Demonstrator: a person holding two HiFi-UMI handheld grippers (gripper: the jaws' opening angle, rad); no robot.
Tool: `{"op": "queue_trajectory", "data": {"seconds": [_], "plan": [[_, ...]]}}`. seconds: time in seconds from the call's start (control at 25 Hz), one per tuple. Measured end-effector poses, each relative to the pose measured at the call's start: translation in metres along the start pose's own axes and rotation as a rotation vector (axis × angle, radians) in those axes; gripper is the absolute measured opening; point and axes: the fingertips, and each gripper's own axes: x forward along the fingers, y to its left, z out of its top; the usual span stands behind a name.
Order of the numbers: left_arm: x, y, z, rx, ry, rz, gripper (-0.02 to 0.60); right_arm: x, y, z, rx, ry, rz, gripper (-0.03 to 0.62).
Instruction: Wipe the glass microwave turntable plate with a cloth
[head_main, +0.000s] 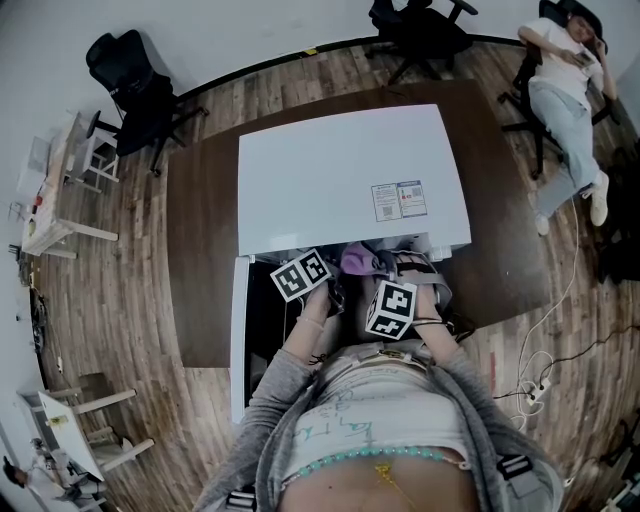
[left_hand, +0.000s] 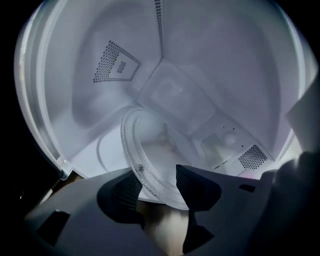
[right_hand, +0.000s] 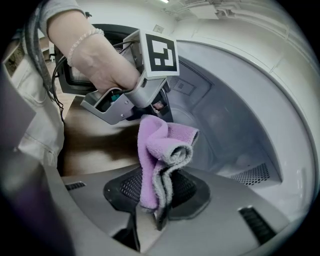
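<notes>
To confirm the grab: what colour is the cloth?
The cloth is purple, grey-edged; right gripper view.

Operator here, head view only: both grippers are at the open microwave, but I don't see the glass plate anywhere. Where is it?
Observer: The glass plate is inside the microwave, tilted steeply rather than lying flat.
Operator: Is the left gripper on it?
Observer: The left gripper has its jaws apart, with the plate's near rim between them.
Operator: And the cloth?
Observer: The purple cloth is clamped in the right gripper, bunched up above its jaws.
</notes>
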Motion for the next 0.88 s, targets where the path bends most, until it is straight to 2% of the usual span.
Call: {"op": "queue_trajectory", "data": {"seconds": [0.2, 0.4, 0.6, 0.64, 0.68, 0.76, 0.8, 0.84, 0.88], "plan": [[0.000, 0.005, 0.005, 0.120, -0.081, 0.018, 0.227, -0.001, -0.003, 0.001, -0.005, 0.004, -0.013, 0.123], [-0.003, 0.014, 0.011, 0.223, -0.057, 0.129, 0.293, 0.002, -0.003, -0.001, -0.008, 0.008, -0.016, 0.123], [-0.007, 0.018, 0.011, 0.247, -0.067, 0.147, 0.293, 0.002, -0.002, 0.000, -0.011, 0.010, -0.013, 0.123], [-0.010, 0.021, 0.012, 0.294, -0.071, 0.180, 0.298, 0.001, -0.002, 0.000, -0.010, 0.007, -0.011, 0.123], [-0.013, 0.023, 0.015, 0.385, -0.081, 0.223, 0.298, 0.001, -0.002, 0.001, -0.009, 0.005, -0.010, 0.123], [-0.018, 0.020, 0.023, 0.641, -0.112, 0.291, 0.293, 0.000, -0.002, 0.001, -0.009, 0.004, -0.012, 0.123], [-0.018, 0.016, 0.025, 0.737, -0.121, 0.298, 0.293, 0.000, -0.003, 0.000, -0.009, 0.006, -0.015, 0.123], [-0.017, 0.012, 0.025, 0.781, -0.124, 0.289, 0.293, 0.001, -0.004, -0.001, -0.008, 0.007, -0.019, 0.123], [-0.017, 0.012, 0.024, 0.778, -0.122, 0.277, 0.293, 0.001, -0.004, -0.001, -0.006, 0.008, -0.020, 0.123]]}}
